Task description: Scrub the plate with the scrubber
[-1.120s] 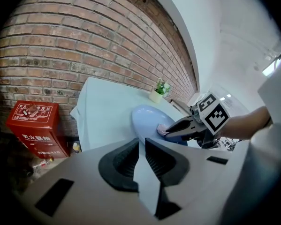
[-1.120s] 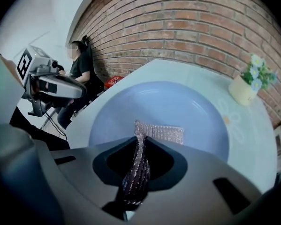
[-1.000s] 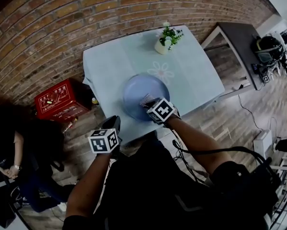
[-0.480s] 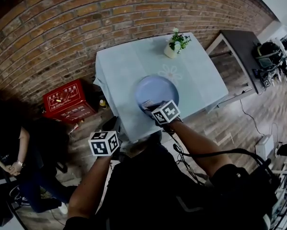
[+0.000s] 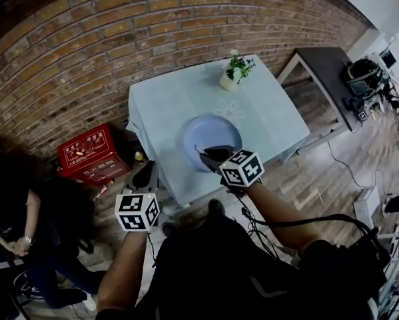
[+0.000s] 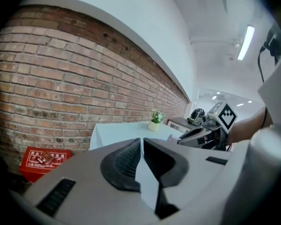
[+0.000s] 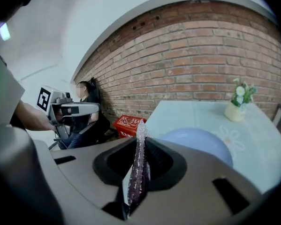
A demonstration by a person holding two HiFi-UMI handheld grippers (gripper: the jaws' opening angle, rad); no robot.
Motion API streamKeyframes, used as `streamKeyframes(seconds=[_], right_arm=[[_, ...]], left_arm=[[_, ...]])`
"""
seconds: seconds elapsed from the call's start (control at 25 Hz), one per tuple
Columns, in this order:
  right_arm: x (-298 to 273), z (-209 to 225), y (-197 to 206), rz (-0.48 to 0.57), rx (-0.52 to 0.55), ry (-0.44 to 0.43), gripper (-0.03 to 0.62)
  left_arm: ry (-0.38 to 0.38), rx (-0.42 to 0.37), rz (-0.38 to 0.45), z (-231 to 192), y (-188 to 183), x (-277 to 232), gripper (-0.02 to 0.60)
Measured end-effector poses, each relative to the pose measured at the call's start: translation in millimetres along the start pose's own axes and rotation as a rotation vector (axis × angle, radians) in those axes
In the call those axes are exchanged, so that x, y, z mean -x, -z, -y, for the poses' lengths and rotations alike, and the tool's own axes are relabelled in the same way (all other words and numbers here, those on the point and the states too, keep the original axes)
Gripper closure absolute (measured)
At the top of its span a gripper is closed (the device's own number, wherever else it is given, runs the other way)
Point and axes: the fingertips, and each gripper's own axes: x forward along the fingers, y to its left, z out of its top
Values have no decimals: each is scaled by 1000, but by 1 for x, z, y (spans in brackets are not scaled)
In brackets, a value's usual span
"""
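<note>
Right gripper [image 5: 206, 155] has drawn back from the plate's [image 5: 216, 131] centre to its near rim, fingers clamped on the scrubber [image 7: 139, 165]. Left gripper [image 5: 146, 176] hangs off the desk [image 5: 162, 102], well short of the plate, fingers closing on nothing. Scrubbing looks paused or finished.

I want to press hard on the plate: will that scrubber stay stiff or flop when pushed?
Probably floppy: the scrubber is a thin sheet, pinched flat in the right gripper. Its free tip stands up past the jaws, so it may have slight body. The bumpy, glittery surface should grip rather than slip.
</note>
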Motion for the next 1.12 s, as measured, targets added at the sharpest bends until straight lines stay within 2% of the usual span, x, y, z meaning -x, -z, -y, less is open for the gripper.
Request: streamKeyframes(seconds=[0.24,0.48,0.6,0.68,0.88,1.12], right_arm=[[55,2,-55,169,71,17,526],[117,9,-107,336,135,54,526],[141,12,-125,399,160,54,526],[153,13,-133,426,190,50,526],[172,15,-142,464,298,70,526],[182,26,-143,494,260,50,526]], left_arm=[[-33,-9,93,14,-48,5,568],[-32,-91,161,48,-94,7,570],[-37,-78,202,64,-113,9,571],[-58,-61,225,70,-124,10,571],[-97,-74,299,86,-154,17,571],[-148,-114,309,97,-167,16,572]])
